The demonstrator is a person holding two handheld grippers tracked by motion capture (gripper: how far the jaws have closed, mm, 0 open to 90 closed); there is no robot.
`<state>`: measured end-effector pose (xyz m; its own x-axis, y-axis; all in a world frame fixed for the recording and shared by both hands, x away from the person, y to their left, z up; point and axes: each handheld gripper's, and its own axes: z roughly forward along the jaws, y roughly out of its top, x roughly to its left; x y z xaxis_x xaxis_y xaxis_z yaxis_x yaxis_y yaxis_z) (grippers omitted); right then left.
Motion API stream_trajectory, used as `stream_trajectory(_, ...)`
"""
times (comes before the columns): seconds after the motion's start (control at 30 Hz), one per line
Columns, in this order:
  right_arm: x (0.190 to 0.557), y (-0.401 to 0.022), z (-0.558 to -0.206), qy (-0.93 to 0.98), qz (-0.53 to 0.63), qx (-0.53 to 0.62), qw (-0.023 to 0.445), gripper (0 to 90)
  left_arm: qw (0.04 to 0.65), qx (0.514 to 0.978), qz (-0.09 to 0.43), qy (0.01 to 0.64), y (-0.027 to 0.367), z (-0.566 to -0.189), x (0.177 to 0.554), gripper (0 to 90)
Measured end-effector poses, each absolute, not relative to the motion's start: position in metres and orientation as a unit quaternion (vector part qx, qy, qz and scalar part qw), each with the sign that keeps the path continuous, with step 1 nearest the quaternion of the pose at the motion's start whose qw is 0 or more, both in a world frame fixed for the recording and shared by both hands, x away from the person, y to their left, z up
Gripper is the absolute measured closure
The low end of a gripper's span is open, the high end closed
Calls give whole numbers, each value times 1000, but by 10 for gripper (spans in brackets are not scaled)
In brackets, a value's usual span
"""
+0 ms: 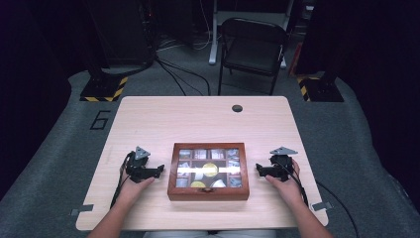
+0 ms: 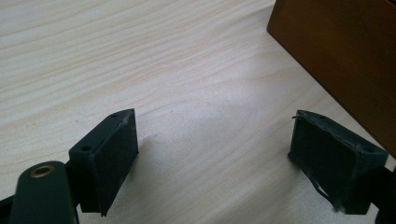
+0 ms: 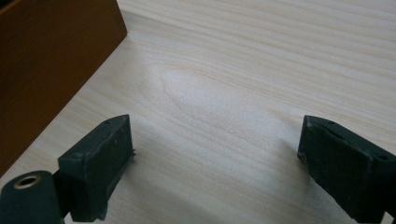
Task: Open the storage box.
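Note:
A brown wooden box [image 1: 208, 171] with a glass lid lies near the front middle of the table, its compartments holding small packets. My left gripper [image 1: 158, 169] rests on the table just left of the box, open, with nothing between its pads. The box's side wall [image 2: 345, 56] stands close to the left gripper's right pad [image 2: 327, 158]. My right gripper [image 1: 258, 170] rests just right of the box, also open and empty. The box's wall [image 3: 42, 70] rises beside the right gripper's left pad [image 3: 100, 163].
The light wooden table [image 1: 198, 119] has a dark round hole [image 1: 237, 108] near its far edge. A black folding chair [image 1: 252, 47] stands beyond the table, with cables on the floor around it. Bare tabletop lies behind the box.

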<state>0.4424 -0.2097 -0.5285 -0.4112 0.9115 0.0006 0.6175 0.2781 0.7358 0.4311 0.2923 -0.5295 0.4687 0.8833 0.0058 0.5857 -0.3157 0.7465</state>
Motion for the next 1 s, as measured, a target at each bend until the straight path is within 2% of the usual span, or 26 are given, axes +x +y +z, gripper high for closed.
stream_trajectory(0.67, 441, -209, -528, 765, 337, 504, 219, 96, 351, 781, 213, 470, 292, -530, 429, 156)
stream_trajectory(1.0, 440, -208, -527, 762, 342, 505, 218, 163, 348, 783, 210, 472, 292, -528, 429, 180)
